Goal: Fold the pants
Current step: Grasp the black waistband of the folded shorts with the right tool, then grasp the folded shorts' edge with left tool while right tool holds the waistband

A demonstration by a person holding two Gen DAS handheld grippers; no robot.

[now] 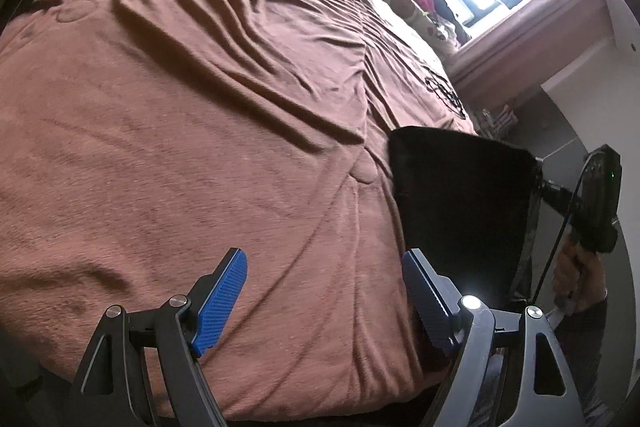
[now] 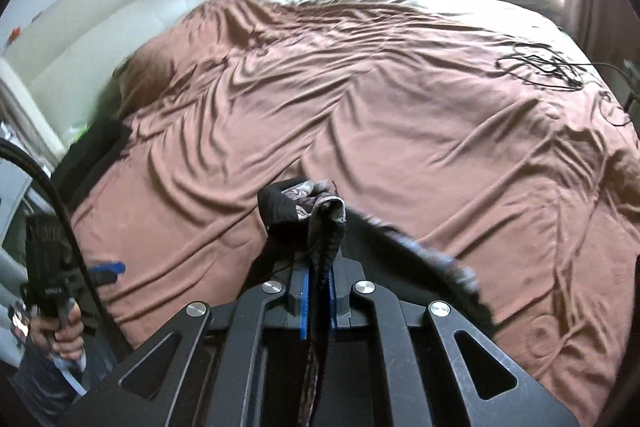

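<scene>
Pants (image 2: 320,227) hang pinched in my right tongs (image 2: 318,291), the dark cloth bunched between the blue pads and draping off to the right above the bed (image 2: 400,107). From the left wrist view I see the same pants (image 1: 460,203) held up at the bed's near edge. My left tongs (image 1: 324,299) are spread wide, grasping nothing, over the brown blanket (image 1: 200,147).
</scene>
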